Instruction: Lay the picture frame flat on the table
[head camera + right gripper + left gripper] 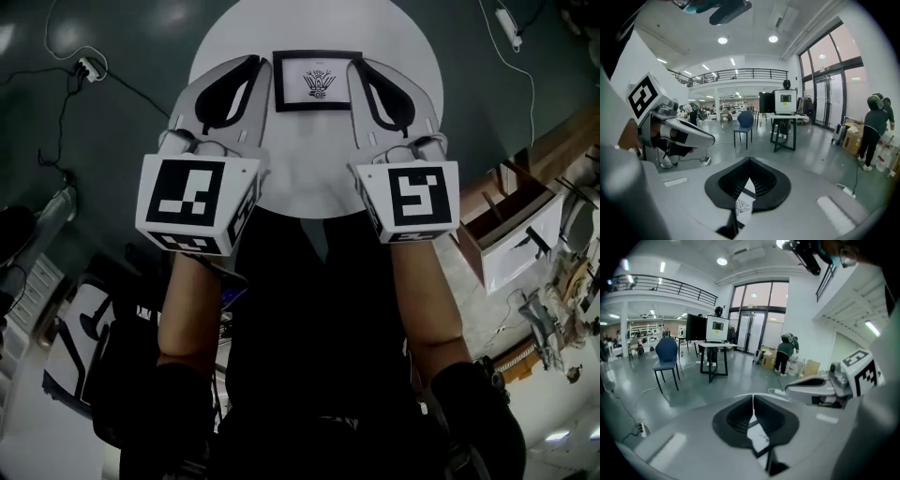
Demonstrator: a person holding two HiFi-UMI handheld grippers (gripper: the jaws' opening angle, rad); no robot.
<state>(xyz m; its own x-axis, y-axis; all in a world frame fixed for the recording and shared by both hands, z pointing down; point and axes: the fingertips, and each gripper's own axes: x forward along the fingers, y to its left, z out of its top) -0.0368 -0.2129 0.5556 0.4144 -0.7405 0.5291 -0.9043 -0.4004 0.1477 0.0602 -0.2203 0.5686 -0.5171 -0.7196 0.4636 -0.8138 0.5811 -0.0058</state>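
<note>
Showing its printed drawing to the head view, the picture frame (317, 82) sat on the far part of a round white table (309, 173). Left gripper (262, 66) and right gripper (357, 66) flanked its side edges, each with jaws closed together, gripping nothing.

Picture frame (317, 81): black border, white print, dark ornament; on round white table (300, 164), face visible from above.
</note>
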